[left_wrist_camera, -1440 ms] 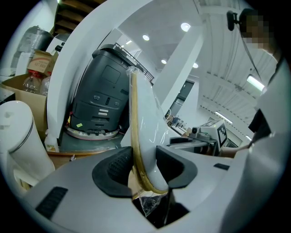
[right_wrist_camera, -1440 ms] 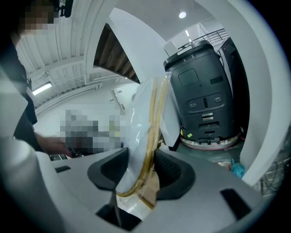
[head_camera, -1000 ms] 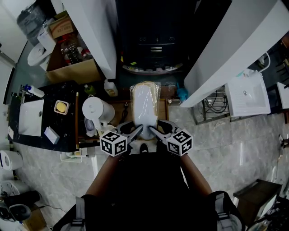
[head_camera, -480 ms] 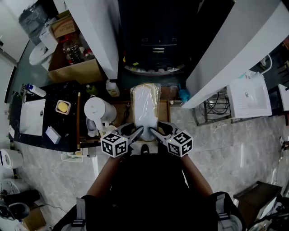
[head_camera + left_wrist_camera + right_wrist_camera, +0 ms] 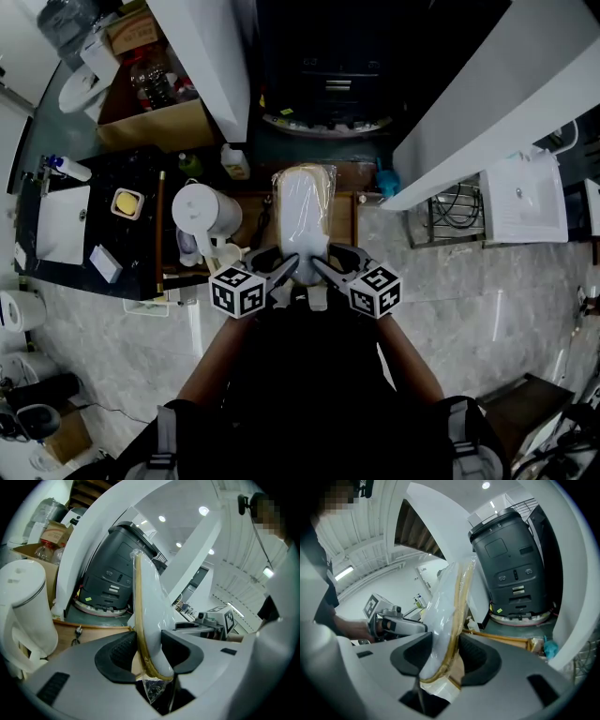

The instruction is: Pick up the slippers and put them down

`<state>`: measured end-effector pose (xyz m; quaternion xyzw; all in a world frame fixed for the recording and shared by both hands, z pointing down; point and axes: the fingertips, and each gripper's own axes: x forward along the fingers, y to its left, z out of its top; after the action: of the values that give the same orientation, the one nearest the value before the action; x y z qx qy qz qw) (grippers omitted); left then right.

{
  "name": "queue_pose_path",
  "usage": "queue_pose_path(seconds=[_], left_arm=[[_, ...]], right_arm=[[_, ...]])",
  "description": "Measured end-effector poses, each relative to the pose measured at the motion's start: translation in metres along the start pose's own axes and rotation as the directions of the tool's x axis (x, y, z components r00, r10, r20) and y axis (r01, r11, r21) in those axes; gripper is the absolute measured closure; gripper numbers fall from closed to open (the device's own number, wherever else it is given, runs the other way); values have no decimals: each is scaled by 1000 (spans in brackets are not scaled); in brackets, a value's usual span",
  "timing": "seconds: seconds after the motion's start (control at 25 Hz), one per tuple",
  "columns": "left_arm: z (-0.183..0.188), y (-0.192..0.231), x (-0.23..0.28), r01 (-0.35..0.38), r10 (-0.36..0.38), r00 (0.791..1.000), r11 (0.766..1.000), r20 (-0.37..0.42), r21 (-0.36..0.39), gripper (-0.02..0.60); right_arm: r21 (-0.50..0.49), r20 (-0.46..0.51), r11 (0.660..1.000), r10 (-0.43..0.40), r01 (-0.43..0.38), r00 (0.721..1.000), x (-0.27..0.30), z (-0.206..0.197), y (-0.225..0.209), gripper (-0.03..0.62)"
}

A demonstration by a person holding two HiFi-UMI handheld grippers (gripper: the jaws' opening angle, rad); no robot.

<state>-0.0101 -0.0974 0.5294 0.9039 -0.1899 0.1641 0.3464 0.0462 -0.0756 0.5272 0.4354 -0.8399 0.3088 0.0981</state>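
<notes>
A pair of white slippers point(image 5: 301, 211) with tan soles, wrapped in clear plastic, is held upright over a small wooden table point(image 5: 344, 225). My left gripper point(image 5: 286, 273) is shut on the near end of the pack from the left, and my right gripper point(image 5: 320, 270) is shut on it from the right. In the left gripper view the slippers point(image 5: 149, 616) stand edge-on between the black pads of the left gripper point(image 5: 149, 652). The right gripper view shows the same slippers point(image 5: 446, 613) pinched in the right gripper point(image 5: 445, 657), with plastic film hanging below.
A white kettle point(image 5: 201, 214) stands just left of the slippers. Behind them is a dark grey machine point(image 5: 328, 89), between two white slanted beams. A black counter point(image 5: 141, 187) with a white basin lies left; a cardboard box point(image 5: 155, 127) and a bottle point(image 5: 234, 161) stand beyond it.
Both grippers keep their hold on the slippers in about the same place. Only the head view has shifted slightly.
</notes>
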Motion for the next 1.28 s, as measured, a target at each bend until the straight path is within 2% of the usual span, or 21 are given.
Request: queue_pose_path(seconds=[0.24,0.44,0.64,0.8,1.28], left_arm=[[-19,14,5,-14,12,999,998,-36,-63,413],[-32,31,14,-31,25,998,994,-55,-108,413],[-46,44,27,-50,38,995,991,-97,-124,413],[-68,52,40,-55,33,987,989,-157,-138,413],[-118,92,73,-97,43,961,978,-272,-187,413]], right_arm=[[43,-60,999,23,-20,998,12,-19,-6,408],[25,-125,999,38,-36,991,28,-32,-17,408],[48,-175,998,54,-46,983,38,-49,-31,408],[82,-220,996,55,-37,974,43,-73,-43,408],[211,-320,977,57,12,946,73,-132,-76,408]])
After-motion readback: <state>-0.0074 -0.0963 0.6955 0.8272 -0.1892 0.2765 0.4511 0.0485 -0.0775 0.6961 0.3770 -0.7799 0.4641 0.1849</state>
